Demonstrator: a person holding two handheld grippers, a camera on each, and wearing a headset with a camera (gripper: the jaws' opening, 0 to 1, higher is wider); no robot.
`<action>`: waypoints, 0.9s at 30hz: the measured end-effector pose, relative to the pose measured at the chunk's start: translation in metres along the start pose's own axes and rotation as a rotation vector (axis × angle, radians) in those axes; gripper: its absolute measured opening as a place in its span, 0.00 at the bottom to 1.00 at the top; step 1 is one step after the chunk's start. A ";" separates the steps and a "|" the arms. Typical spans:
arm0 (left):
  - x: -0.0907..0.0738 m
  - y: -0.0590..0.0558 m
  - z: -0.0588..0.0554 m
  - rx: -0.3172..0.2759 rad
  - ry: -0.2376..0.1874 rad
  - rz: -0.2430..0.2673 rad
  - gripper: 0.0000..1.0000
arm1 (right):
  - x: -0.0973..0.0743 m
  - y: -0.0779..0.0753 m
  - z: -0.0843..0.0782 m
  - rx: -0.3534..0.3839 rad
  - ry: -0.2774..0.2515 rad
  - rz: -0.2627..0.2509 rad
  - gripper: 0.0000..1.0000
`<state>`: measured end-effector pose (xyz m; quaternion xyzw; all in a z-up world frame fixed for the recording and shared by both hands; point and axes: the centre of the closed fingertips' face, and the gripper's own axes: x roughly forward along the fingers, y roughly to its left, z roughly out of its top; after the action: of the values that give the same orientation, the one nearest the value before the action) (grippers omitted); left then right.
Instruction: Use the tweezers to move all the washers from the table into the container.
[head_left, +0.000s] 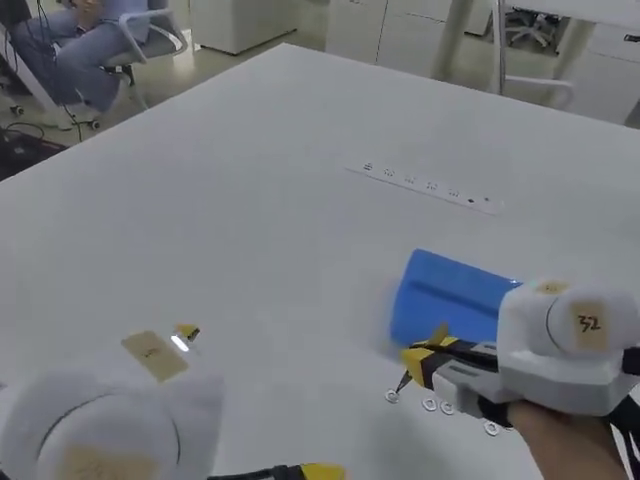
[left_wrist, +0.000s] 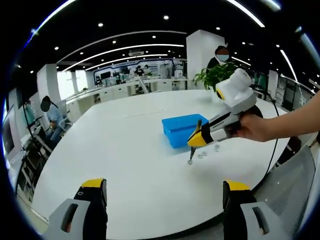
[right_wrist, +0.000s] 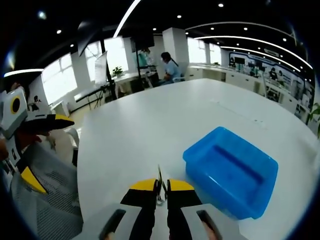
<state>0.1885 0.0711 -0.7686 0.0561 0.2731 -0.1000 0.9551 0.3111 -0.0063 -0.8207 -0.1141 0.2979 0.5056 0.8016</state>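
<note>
Now, right claw (right_wrist: 161, 186) pinching tweezers (left_wrist: 192, 155), tips at washers (head_left: 432, 405) beside container (right_wrist: 230, 170), left claw (left_wrist: 164, 184) spread wide, empty.

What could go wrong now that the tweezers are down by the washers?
The right gripper holds thin tweezers; their tips may slip off a flat washer and flick it across the table. The washers lie close together beside the blue container, so a nudge could scatter the others. A loosely held washer might drop while lifted over the container's wall.
</note>
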 end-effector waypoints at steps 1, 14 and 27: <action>-0.001 0.001 0.001 0.003 -0.005 0.007 0.99 | 0.000 0.000 0.000 0.003 -0.001 0.000 0.04; -0.003 0.006 0.007 0.004 -0.019 0.032 0.99 | 0.004 -0.001 -0.001 0.007 -0.003 0.002 0.04; -0.006 0.004 0.006 0.001 0.004 0.036 0.99 | 0.001 0.002 -0.004 -0.022 -0.003 -0.003 0.02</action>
<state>0.1873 0.0747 -0.7604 0.0617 0.2741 -0.0830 0.9561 0.3087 -0.0065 -0.8247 -0.1227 0.2907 0.5078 0.8016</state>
